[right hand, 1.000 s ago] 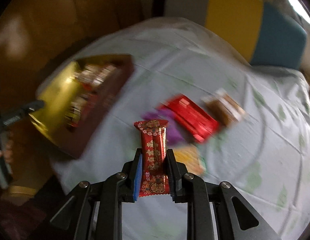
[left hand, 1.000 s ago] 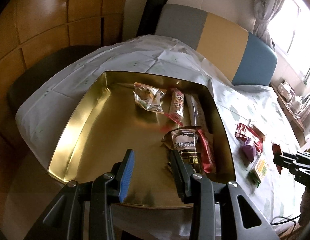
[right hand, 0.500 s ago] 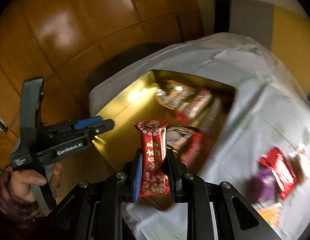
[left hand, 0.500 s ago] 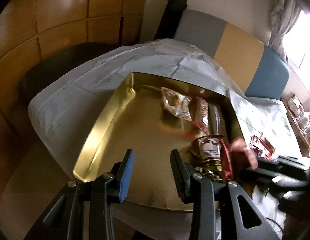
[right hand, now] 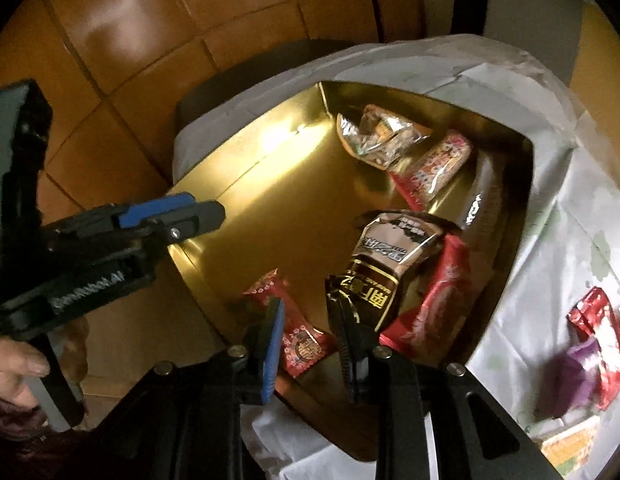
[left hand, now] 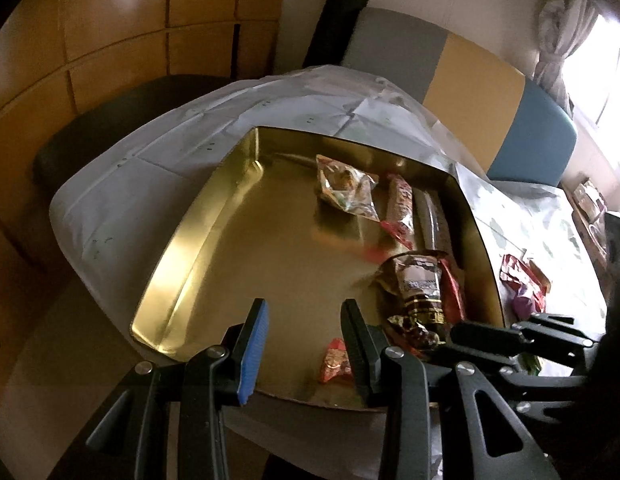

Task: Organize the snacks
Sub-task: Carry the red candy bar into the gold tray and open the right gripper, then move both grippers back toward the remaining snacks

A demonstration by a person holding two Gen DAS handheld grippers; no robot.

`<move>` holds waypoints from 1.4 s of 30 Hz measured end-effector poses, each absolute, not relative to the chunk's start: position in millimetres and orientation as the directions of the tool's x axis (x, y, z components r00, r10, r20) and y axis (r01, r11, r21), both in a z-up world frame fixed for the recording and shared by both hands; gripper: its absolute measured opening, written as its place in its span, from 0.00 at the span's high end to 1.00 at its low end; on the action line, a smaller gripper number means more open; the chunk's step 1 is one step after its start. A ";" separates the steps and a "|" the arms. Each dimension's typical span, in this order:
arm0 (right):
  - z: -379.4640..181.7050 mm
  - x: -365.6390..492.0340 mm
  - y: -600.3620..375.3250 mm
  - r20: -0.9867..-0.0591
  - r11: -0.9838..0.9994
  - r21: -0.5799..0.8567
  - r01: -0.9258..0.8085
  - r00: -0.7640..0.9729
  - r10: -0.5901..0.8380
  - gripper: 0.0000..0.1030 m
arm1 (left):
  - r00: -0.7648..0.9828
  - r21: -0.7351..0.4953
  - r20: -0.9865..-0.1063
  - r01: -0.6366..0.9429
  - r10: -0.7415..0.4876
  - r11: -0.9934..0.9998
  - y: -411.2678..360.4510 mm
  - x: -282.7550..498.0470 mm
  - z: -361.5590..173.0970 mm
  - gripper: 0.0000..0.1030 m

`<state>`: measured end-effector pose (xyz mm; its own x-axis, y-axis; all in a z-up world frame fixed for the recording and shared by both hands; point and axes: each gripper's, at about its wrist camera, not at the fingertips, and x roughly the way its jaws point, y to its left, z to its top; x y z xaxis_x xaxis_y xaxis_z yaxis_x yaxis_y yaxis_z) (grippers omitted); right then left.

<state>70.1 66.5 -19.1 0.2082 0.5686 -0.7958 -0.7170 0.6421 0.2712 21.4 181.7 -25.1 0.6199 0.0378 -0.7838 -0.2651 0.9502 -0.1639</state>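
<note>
A gold tin tray (left hand: 177, 256) (right hand: 245, 184) on the table holds several wrapped snacks. A small red snack bar (right hand: 297, 340) (left hand: 336, 364) lies in the tray's near corner, loose between my right gripper's open fingers. My right gripper (right hand: 310, 340) hovers just over it, empty; it shows at the right in the left wrist view (left hand: 490, 338). A dark brown packet (right hand: 386, 268) (left hand: 422, 288) lies beside the bar. My left gripper (left hand: 303, 340) is open and empty over the tray's near edge, and shows in the right wrist view (right hand: 177, 216).
Further snacks lie on the white tablecloth (right hand: 550, 240) right of the tray: a red packet (right hand: 602, 332) (left hand: 518, 274), a purple one (right hand: 566, 376) and a yellow-green one (right hand: 574, 448). A grey, yellow and blue bench (left hand: 470, 60) stands behind the table; wood panelling (left hand: 109, 40) at left.
My right gripper carried the red snack bar from over the tablecloth to the tray, opened and let it go; the bar now lies in the tray. The left gripper stayed open.
</note>
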 end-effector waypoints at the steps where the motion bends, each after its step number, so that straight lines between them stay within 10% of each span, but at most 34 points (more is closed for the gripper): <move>1: -14.0 69.1 62.6 -0.790 0.645 0.271 -0.714 0.218 0.573 0.75 | 0.621 -0.162 -0.783 -0.262 0.038 0.951 180.2 21.2 -24.4 0.63; 42: 17.3 64.2 -111.1 -0.778 0.874 0.075 -0.480 0.520 0.352 0.47 | 0.625 -0.093 -0.781 -0.127 0.007 0.987 129.7 23.3 -14.0 0.64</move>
<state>64.2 -111.1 17.3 0.5198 0.3521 -0.7783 -0.4795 0.8743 0.0753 23.3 129.7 -14.0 0.6251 0.0070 -0.7805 -0.1275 0.9874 -0.0933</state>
